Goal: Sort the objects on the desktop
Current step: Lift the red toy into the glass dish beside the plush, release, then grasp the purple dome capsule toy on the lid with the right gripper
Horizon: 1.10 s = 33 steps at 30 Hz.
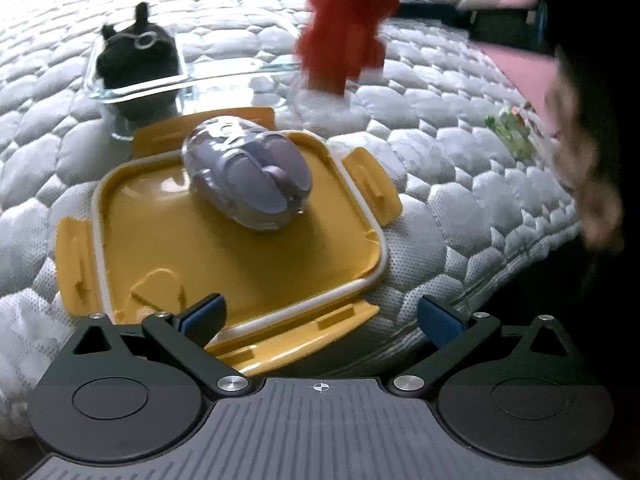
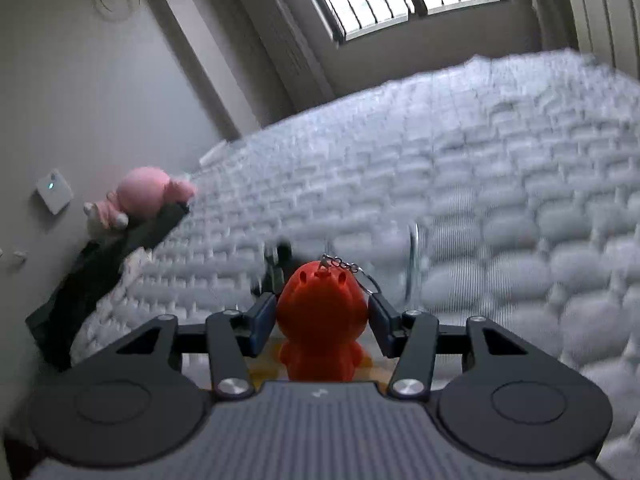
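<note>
Partly blurred red figure (image 2: pixel 322 316) between tongs (image 2: pixel 322 320)

Your left gripper (image 1: pixel 318 318) stood wide with nothing between the fingers, low over the near edge of the yellow lid (image 1: pixel 240 240). The purple mouse (image 1: pixel 250 178) sat on the lid's far half and blocked a straight push forward; the near half was bare. Beyond it the glass container (image 1: pixel 192 80) held the black toy (image 1: pixel 136 58) at its left end, rest of the tray free. The red figure (image 1: pixel 348 36) hung over its right end, in the way from above. Quilted mattress (image 1: pixel 440 184) right of the lid lay clear up to the green item (image 1: pixel 510 130). Your hand (image 1: pixel 584 176) crowded the right edge.
</note>
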Available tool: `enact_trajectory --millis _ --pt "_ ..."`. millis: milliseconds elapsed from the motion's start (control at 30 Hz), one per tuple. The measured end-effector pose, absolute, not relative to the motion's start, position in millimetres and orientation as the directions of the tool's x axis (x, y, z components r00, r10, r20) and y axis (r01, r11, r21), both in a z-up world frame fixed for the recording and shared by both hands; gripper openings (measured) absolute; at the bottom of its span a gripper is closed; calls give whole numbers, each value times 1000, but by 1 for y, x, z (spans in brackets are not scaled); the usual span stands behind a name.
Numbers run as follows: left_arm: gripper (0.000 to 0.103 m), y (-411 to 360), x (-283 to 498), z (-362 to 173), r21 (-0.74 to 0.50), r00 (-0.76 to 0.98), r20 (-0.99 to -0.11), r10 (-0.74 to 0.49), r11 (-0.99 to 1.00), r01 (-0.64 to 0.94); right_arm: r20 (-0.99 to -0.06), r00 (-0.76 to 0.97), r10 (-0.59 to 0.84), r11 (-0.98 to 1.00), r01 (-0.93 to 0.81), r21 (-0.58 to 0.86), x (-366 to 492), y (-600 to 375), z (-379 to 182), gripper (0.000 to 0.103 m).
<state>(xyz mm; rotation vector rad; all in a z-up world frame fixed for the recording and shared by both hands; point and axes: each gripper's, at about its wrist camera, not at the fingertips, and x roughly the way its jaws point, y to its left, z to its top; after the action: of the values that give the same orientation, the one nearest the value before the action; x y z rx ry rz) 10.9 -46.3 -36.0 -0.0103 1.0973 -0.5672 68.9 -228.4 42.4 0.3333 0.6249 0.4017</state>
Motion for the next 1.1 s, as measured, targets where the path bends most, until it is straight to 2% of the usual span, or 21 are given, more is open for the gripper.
enact_trajectory --millis 100,167,367,700,933,1100 --pt "103 -31 12 -35 -312 343 -820 -458 861 403 -511 756 408 900 -240 363 97 -215 60 53" --pt "103 -20 12 -33 -326 357 -808 -468 861 390 -555 734 392 912 -231 339 123 -201 60 53" --pt "103 6 13 -32 -380 374 -779 -504 853 358 -712 616 337 941 -197 275 186 -157 21 53" --pt "103 19 15 -33 -432 383 -743 -549 830 353 -782 553 288 957 -138 255 216 -139 -13 55" --pt "103 22 14 -34 -435 387 -741 -548 832 345 -787 502 358 927 -93 363 220 -153 -26 60" --pt "103 19 13 -32 -421 384 -751 -538 837 349 -709 565 423 894 -129 430 196 -171 -1 60"
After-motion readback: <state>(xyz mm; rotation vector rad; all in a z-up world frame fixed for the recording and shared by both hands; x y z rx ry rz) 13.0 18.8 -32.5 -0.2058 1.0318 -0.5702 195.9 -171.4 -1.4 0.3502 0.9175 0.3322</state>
